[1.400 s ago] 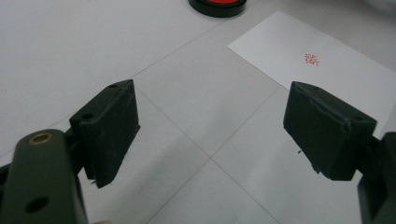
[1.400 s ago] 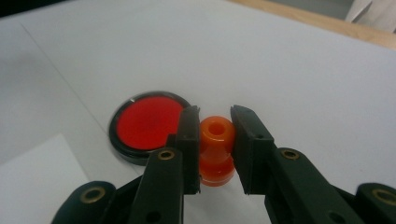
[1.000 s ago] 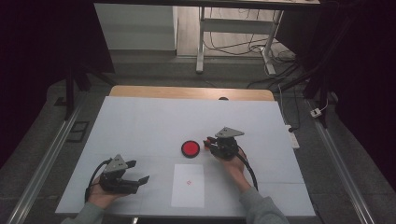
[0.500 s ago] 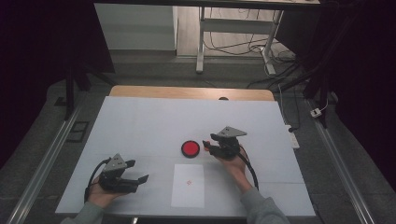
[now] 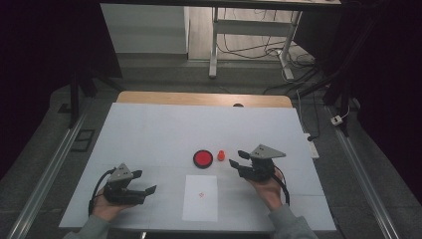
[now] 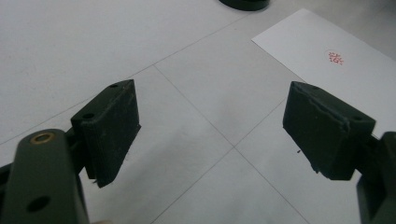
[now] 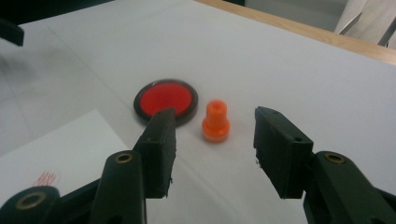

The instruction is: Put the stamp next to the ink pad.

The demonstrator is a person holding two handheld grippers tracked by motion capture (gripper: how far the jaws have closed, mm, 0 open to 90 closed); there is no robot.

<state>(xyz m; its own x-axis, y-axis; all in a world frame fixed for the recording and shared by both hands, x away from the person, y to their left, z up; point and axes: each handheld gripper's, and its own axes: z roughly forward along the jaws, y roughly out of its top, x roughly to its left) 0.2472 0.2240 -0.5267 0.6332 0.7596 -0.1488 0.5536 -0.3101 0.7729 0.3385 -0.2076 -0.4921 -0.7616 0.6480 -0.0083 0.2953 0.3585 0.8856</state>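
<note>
The right hand-held gripper point(image 5: 238, 158) has just been opening its jaws, which now stand part-way apart with nothing between them. Just beyond its tips, toward the left and far side, the small orange peg point(image 7: 215, 121) stands upright on the bench point(image 5: 164, 129), its long axis vertical, touching neither jaw. The red disc point(image 7: 165, 101) lies just left of the peg. The left hand-held gripper point(image 5: 144, 181), wide and empty, is well apart at the near left, so the right is nearer.
</note>
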